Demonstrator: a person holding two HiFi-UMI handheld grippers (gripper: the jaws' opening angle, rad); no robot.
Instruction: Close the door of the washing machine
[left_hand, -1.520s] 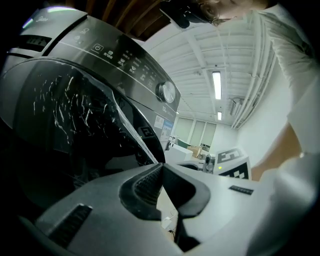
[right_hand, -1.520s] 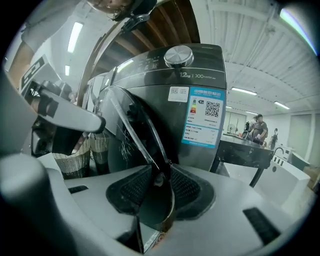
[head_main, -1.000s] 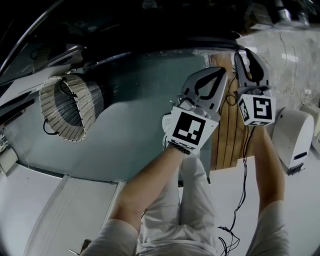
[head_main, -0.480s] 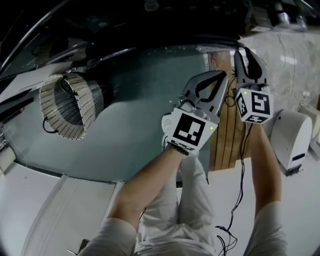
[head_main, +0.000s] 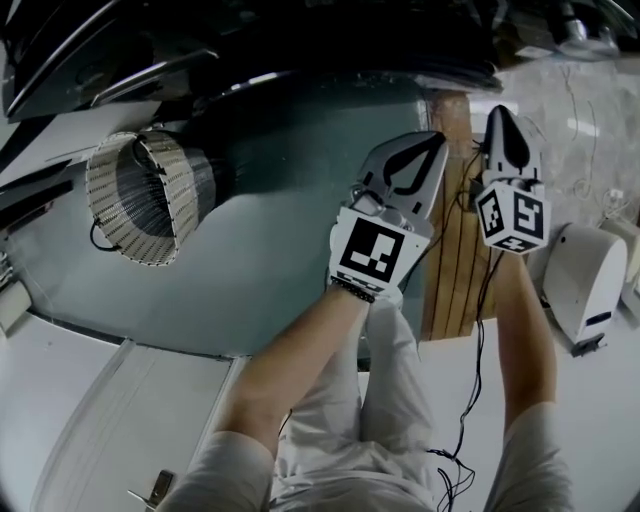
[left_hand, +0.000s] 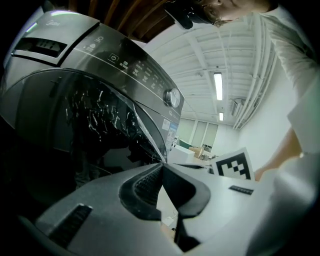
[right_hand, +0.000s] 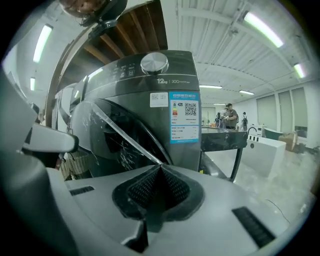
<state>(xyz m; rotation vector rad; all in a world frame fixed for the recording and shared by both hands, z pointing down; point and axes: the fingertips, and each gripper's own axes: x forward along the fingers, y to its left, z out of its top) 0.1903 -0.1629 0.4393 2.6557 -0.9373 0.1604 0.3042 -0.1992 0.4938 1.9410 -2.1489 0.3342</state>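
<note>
At the left, a woven basket (head_main: 140, 195) is lying on its side on the teal floor (head_main: 260, 260), near that patch's left edge and well apart from both hands. The washer (right_hand: 165, 95) is standing along the far edge of the floor, its dark bulk filling the top of the head view. Its door (right_hand: 122, 135) is hanging open: in both gripper views the glass is slanting out from the drum opening, with its free edge running toward the camera. The left gripper (head_main: 438, 138) is pointing at that edge with its jaws pressed together and nothing between them. In its own view the door's rim is appearing to end right at the closed tips, though I cannot tell whether they are touching it. Just to its right, the right gripper (head_main: 499, 115) is reaching toward the washer. Its jaws have just been closing and are lying tight together, pinching nothing, with the door's edge again appearing to meet the tips. Beneath the two grippers a wooden board (head_main: 450, 260) is showing, and a white appliance (head_main: 585, 275) is sitting at the floor's right side. As I judge it, the task is only beginning: both grippers are getting set against the door's free edge, while the swing shut and the latching are waiting to be done.
</note>
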